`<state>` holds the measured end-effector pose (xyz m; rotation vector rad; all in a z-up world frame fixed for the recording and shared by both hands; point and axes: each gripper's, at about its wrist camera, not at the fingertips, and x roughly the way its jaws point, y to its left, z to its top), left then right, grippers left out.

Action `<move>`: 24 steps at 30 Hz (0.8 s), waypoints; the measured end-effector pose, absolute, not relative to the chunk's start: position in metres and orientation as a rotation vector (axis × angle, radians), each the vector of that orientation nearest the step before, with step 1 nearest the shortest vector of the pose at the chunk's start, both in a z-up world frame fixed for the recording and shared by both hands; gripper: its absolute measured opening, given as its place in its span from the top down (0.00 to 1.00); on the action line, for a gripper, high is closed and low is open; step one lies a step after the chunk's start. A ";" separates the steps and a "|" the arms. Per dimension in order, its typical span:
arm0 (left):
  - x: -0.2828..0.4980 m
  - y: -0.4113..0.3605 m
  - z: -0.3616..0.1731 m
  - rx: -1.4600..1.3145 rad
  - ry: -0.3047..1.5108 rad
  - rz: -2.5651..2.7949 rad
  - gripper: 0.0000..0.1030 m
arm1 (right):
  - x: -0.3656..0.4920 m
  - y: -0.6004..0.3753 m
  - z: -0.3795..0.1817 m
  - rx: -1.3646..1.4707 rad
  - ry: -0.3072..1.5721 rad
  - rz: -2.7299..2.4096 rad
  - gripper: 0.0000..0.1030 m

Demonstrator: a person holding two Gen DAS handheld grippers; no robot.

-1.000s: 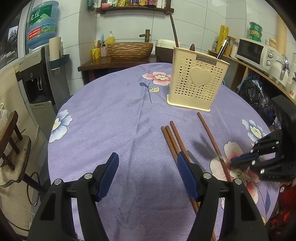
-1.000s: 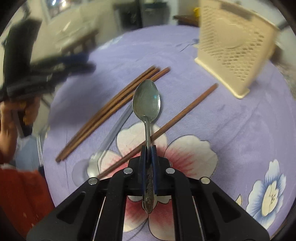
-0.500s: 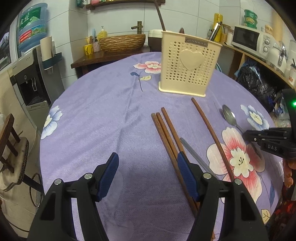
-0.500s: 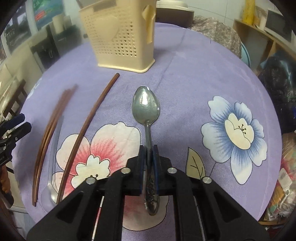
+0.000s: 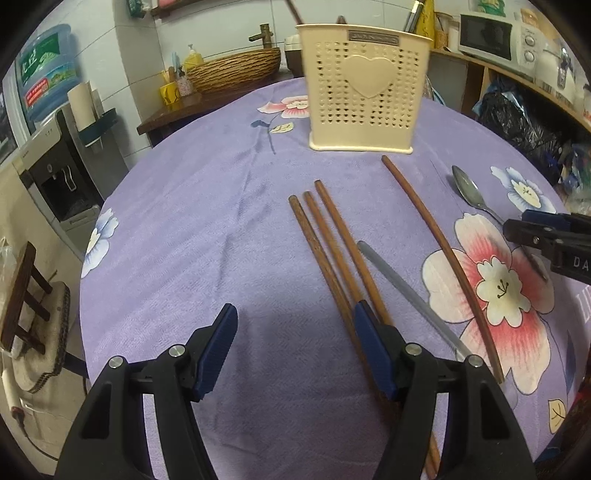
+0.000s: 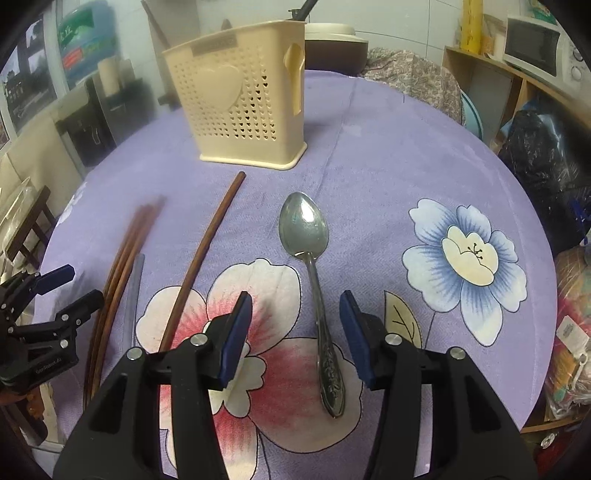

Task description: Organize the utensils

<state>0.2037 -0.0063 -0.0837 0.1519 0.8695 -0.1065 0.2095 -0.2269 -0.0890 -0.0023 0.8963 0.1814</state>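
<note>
A metal spoon (image 6: pixel 312 280) lies flat on the purple floral tablecloth (image 6: pixel 369 155), its handle between the pads of my open right gripper (image 6: pixel 295 328). It also shows in the left wrist view (image 5: pixel 469 192). A cream perforated utensil holder (image 6: pixel 240 96) stands upright at the far side (image 5: pixel 364 88). Three brown chopsticks (image 5: pixel 332 251) lie together, a fourth one (image 5: pixel 439 251) lies apart, and a grey utensil handle (image 5: pixel 402 288) lies between them. My left gripper (image 5: pixel 295 350) is open and empty, its right pad over the three chopsticks.
A chair (image 5: pixel 26 280) stands left of the table. A water dispenser (image 5: pixel 59 147) and a side table with a woven basket (image 5: pixel 232 70) are behind. A shelf with a microwave (image 5: pixel 491 33) and black bags (image 5: pixel 517 122) are at the right.
My right gripper has opened and let go of the spoon, which now lies on the cloth. The left gripper has moved a little closer to the holder.
</note>
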 end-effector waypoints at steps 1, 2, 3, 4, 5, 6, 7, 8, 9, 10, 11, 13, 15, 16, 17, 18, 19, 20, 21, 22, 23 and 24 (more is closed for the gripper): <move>0.205 -0.002 -0.084 0.147 0.873 -0.090 0.37 | 0.208 -0.228 -0.088 0.000 0.891 0.177 0.49; 0.207 0.004 -0.085 0.145 0.882 -0.063 0.37 | 0.208 -0.229 -0.088 0.003 0.888 0.173 0.48; 0.208 0.008 -0.085 0.127 0.883 -0.069 0.37 | 0.208 -0.230 -0.087 0.008 0.886 0.178 0.48; 0.209 0.013 -0.084 0.091 0.885 -0.086 0.37 | 0.208 -0.230 -0.087 0.010 0.880 0.186 0.48; 0.209 0.018 -0.082 0.048 0.885 -0.096 0.37 | 0.208 -0.230 -0.086 0.010 0.873 0.191 0.48; 0.209 0.019 -0.079 0.034 0.875 -0.094 0.37 | 0.209 -0.231 -0.086 0.008 0.869 0.190 0.47; 0.210 0.017 -0.076 0.043 0.862 -0.086 0.34 | 0.210 -0.231 -0.085 0.008 0.866 0.190 0.45; 0.211 0.014 -0.075 0.052 0.858 -0.078 0.29 | 0.211 -0.230 -0.085 0.009 0.864 0.195 0.44; 0.212 0.012 -0.073 0.056 0.858 -0.070 0.19 | 0.212 -0.231 -0.085 0.011 0.860 0.199 0.43; 0.213 0.009 -0.072 0.054 0.853 -0.070 0.17 | 0.213 -0.231 -0.084 0.011 0.854 0.197 0.42; 0.214 0.007 -0.070 0.050 0.846 -0.072 0.17 | 0.214 -0.232 -0.084 0.007 0.848 0.192 0.41; 0.214 0.005 -0.068 0.037 0.835 -0.061 0.12 | 0.217 -0.233 -0.084 -0.001 0.847 0.190 0.39; 0.219 0.004 -0.069 0.033 0.831 -0.037 0.11 | 0.219 -0.234 -0.085 -0.004 0.851 0.173 0.39; 0.224 0.002 -0.071 0.039 0.841 -0.020 0.12 | 0.221 -0.236 -0.085 0.001 0.854 0.166 0.39; 0.226 0.001 -0.073 0.037 0.854 -0.017 0.13 | 0.221 -0.237 -0.086 0.007 0.856 0.167 0.38; 0.229 0.001 -0.074 0.033 0.867 -0.021 0.15 | 0.222 -0.238 -0.086 0.019 0.857 0.171 0.38; 0.230 0.000 -0.077 0.038 0.877 -0.016 0.18 | 0.222 -0.239 -0.087 0.026 0.858 0.172 0.38; 0.232 -0.002 -0.080 0.052 0.891 0.000 0.20 | 0.222 -0.239 -0.087 0.030 0.859 0.172 0.38; 0.233 -0.001 -0.083 0.054 0.905 0.002 0.25 | 0.222 -0.239 -0.087 0.031 0.859 0.174 0.38; 0.232 0.000 -0.085 0.043 0.918 -0.005 0.25 | 0.222 -0.238 -0.087 0.030 0.860 0.177 0.37; 0.231 0.001 -0.085 0.031 0.914 -0.006 0.25 | 0.222 -0.237 -0.087 0.027 0.862 0.181 0.36; 0.231 0.001 -0.085 0.033 0.913 0.004 0.25 | 0.222 -0.236 -0.088 0.022 0.862 0.181 0.36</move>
